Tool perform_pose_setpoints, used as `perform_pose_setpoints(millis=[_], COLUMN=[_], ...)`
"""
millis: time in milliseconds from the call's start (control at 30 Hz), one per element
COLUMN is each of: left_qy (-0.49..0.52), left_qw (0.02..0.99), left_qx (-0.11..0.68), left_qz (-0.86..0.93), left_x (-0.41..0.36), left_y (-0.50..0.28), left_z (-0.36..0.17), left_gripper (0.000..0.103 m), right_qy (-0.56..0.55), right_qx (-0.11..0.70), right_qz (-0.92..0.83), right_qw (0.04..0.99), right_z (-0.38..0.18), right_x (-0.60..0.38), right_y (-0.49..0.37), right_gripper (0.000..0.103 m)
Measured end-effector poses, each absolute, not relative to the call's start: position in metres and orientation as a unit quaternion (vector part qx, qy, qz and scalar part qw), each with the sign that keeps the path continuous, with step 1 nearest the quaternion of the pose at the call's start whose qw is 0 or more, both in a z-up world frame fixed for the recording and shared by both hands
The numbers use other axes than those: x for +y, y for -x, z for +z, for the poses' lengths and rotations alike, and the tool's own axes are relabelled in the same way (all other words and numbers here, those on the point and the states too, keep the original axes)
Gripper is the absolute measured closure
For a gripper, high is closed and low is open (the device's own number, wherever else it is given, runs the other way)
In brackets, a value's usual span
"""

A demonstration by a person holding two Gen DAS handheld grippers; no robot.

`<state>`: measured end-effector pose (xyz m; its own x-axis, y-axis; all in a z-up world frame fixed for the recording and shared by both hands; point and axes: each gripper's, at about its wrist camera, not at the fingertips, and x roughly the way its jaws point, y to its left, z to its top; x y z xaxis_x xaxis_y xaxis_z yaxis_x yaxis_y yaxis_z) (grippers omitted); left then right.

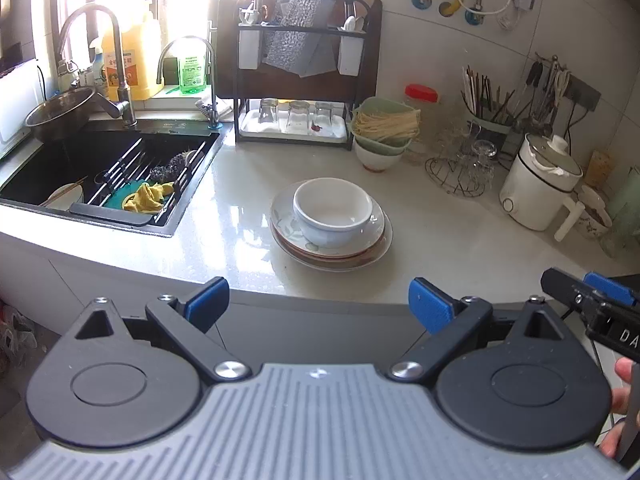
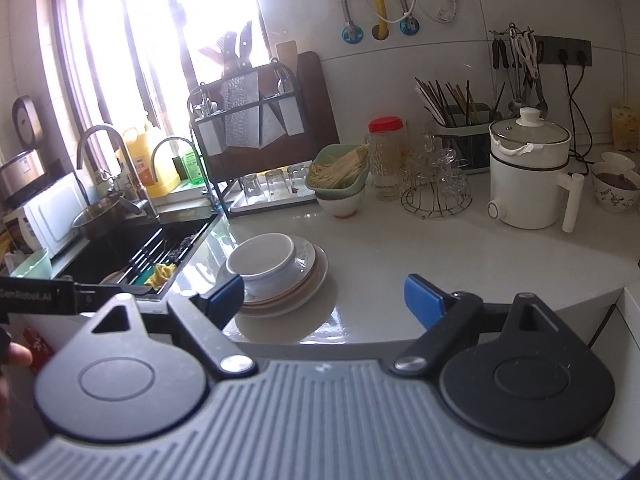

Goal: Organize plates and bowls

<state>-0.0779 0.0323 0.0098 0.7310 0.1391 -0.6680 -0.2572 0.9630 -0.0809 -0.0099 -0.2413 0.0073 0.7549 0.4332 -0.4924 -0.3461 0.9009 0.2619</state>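
Bright kitchen, window glare at the upper left of both views, pale glossy countertop point(image 1: 440, 240) curving across mid-frame. At centre of the left wrist view, a white bowl point(image 1: 333, 210) seated on a stack of plates point(image 1: 360, 250), the stack near the counter's front edge and well apart from the black sink point(image 1: 48, 176) at the left. In the right wrist view, same bowl point(image 2: 264, 262) and plates point(image 2: 308, 280) at lower centre-left, partly hidden behind one blue pad. Left gripper point(image 1: 318, 306) spread wide at the bottom of its frame, nothing between the pads, short of the counter edge. Right gripper point(image 2: 324, 300) likewise wide apart and empty, also glimpsed at the right edge of the left wrist view point(image 1: 592, 296). Probable next step: lifting the bowl off the plates or shifting the whole stack. Risks, as a judgement: smooth glazed rim and rubber pads, so a shallow pinch on the bowl wall likely to slip; plates of differing size, so a sideways push likely to slide the top one off the rest; both grippers side by side and near each other, hence a chance of collision on a shared approach. Further back, a green bowl of noodles point(image 1: 386, 122) perched on another bowl, and glasses on a wire rack point(image 1: 460, 168), liable to topple under a careless sweep. A white electric pot point(image 1: 538, 184) at the right, out of the likely path.
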Motion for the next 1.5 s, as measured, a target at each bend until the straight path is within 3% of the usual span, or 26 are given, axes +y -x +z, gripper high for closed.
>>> perform_pose_setpoints(millis=[1500], left_qy=[0.067], left_qw=[0.926], left_qx=[0.354], left_qz=[0.117], left_x=[0.039], left_y=[0.069], left_z=[0.012], left_gripper=[0.005], right_qy=[-0.071], right_qx=[0.297], right_qz=[0.209], right_qw=[0.929], right_z=[0.002], right_x=[-0.224], right_y=[0.000], right_gripper=[0.015])
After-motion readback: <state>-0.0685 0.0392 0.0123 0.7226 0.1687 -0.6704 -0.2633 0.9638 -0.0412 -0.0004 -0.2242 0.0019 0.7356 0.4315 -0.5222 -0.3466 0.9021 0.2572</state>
